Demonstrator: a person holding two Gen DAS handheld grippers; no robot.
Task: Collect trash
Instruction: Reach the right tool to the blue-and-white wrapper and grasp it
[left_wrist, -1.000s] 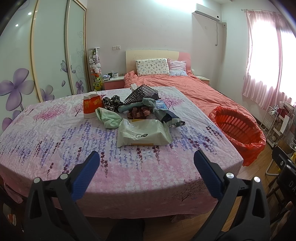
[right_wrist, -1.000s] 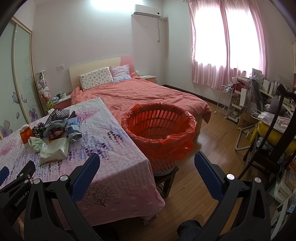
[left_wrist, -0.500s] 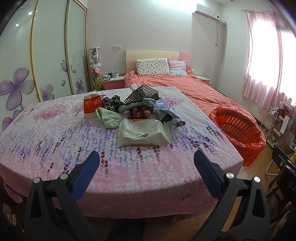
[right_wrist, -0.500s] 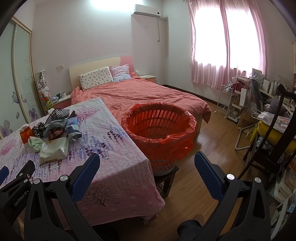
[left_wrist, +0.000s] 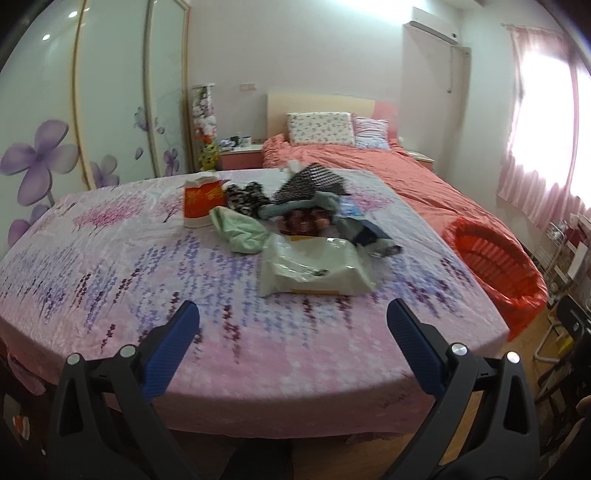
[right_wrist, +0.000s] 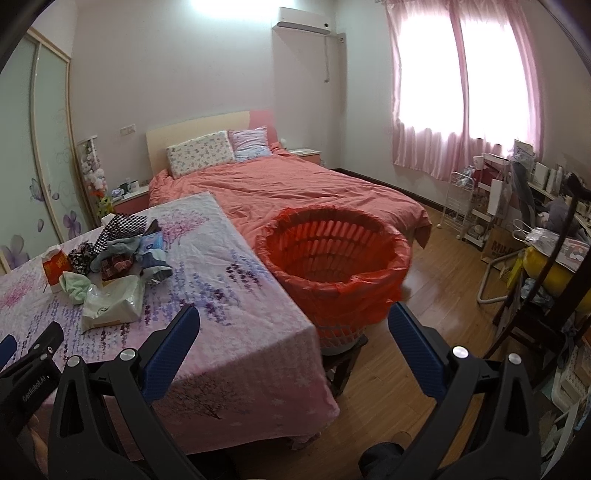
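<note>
A heap of trash lies on the table with the pink and purple floral cloth (left_wrist: 110, 280): a whitish plastic pack (left_wrist: 314, 267) at the front, a pale green rag (left_wrist: 240, 229), an orange and white carton (left_wrist: 201, 201), a checkered bag (left_wrist: 314, 181) and dark wrappers (left_wrist: 369, 234). The heap also shows in the right wrist view (right_wrist: 110, 266). A bin with a red liner (right_wrist: 332, 258) stands right of the table. My left gripper (left_wrist: 293, 325) is open and empty, over the table's near edge, short of the pack. My right gripper (right_wrist: 293, 332) is open and empty, between table corner and bin.
A bed with a salmon cover (right_wrist: 295, 184) lies behind table and bin. A wardrobe with flower doors (left_wrist: 92, 110) is at the left. A chair (right_wrist: 546, 295), a wire rack (right_wrist: 465, 206) and a cluttered desk (right_wrist: 554, 206) crowd the right. Wood floor (right_wrist: 436, 314) surrounds the bin.
The left gripper has moved forward toward the trash heap, and its view is slightly blurred. The right gripper has moved a little forward and left. Both stay open.
</note>
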